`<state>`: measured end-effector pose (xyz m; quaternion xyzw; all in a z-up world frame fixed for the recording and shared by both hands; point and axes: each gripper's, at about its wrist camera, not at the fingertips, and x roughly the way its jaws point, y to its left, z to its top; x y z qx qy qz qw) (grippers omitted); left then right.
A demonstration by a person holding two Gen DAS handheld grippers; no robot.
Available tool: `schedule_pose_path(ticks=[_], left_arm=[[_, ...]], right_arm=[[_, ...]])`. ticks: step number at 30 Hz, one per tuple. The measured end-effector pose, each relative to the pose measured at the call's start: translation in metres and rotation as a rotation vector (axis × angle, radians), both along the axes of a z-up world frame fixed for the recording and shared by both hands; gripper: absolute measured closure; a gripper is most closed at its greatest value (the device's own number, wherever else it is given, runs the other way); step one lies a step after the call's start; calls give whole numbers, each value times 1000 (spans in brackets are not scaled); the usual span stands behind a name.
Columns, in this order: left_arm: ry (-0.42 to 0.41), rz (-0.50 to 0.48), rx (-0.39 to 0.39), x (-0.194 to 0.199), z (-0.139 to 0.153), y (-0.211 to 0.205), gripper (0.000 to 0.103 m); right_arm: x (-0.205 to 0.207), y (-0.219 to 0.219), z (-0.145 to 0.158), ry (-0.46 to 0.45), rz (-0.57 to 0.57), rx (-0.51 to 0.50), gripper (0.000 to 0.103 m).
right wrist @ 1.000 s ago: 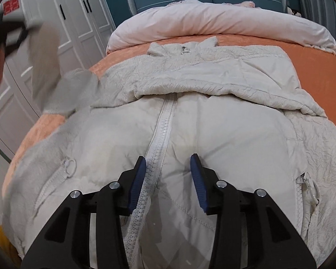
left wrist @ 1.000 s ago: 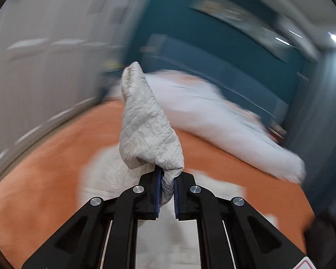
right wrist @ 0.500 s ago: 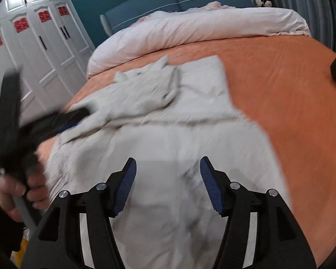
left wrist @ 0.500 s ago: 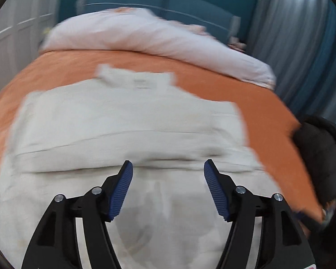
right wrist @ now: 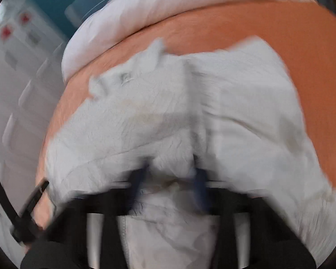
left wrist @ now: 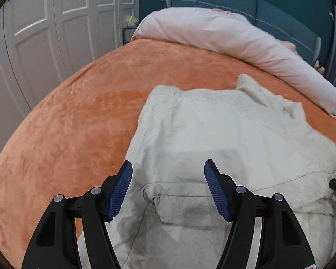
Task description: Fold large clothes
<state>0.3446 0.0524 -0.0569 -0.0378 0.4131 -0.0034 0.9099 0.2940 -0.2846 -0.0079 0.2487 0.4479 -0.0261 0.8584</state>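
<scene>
- Now the left gripper (left wrist: 168, 188) has its blue-padded jaws wide apart and empty above the cream quilted jacket (left wrist: 224, 139); one second ago they pinched a sleeve.
- That sleeve now lies folded across the jacket, which is spread on the orange plush bedspread (left wrist: 78, 123).
- A rolled pale pink duvet (left wrist: 235, 38) lies beyond the collar.
- The right gripper (right wrist: 170, 188) is blurred; its jaws seem apart with jacket fabric between them, but I cannot tell if they clamp it.
</scene>
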Motion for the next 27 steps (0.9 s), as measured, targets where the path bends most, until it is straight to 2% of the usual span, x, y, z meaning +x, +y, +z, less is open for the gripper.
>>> schedule_pose_path(ticks=[1,2,4,5,6,7,9,10,11,15,17,19,21,23,27], left_arm=[[0,6,-10,-2,-1,-2,39],[-2,10,-11,1,-4,-1,39],[-8,11,-1,2,-9,-6,39],[-9,4,7,6,-13,-8,39],[-9,-1,11,6,-17,-9,38],[-7,-3,20,7,-21,-10,38],[5,-7,45,7,-31,-14,35],[7,-16,36,7,-35,-14,32],[6,-19,45,6,-38,-17,32],[-1,-7,94,5,-44,-21,31],[-2,-4,102,5,-45,-21,31],[-2,0,103,5,-46,-20,30],[0,7,107,5,-46,-19,28],[1,12,106,5,-47,-18,28],[2,16,116,5,-47,-19,27]], right_arm=[[-3,6,18,-74,14,-31,94],[-13,14,49,-211,43,-82,94],[-30,20,84,-363,58,-126,95],[-36,19,89,-405,52,-141,95],[-37,17,83,-401,38,-179,95],[-31,15,67,-347,30,-218,95],[-3,7,-9,-76,47,-284,92],[2,3,-47,5,76,-249,90],[-5,3,-51,-43,62,-248,90],[-13,20,-36,-38,43,-369,82],[-27,19,-25,-66,-7,-365,79],[-48,15,-7,-131,-74,-324,78],[-57,17,15,-197,-120,-325,76],[-53,33,35,-259,-51,-316,76],[-23,78,48,-290,125,-326,76]])
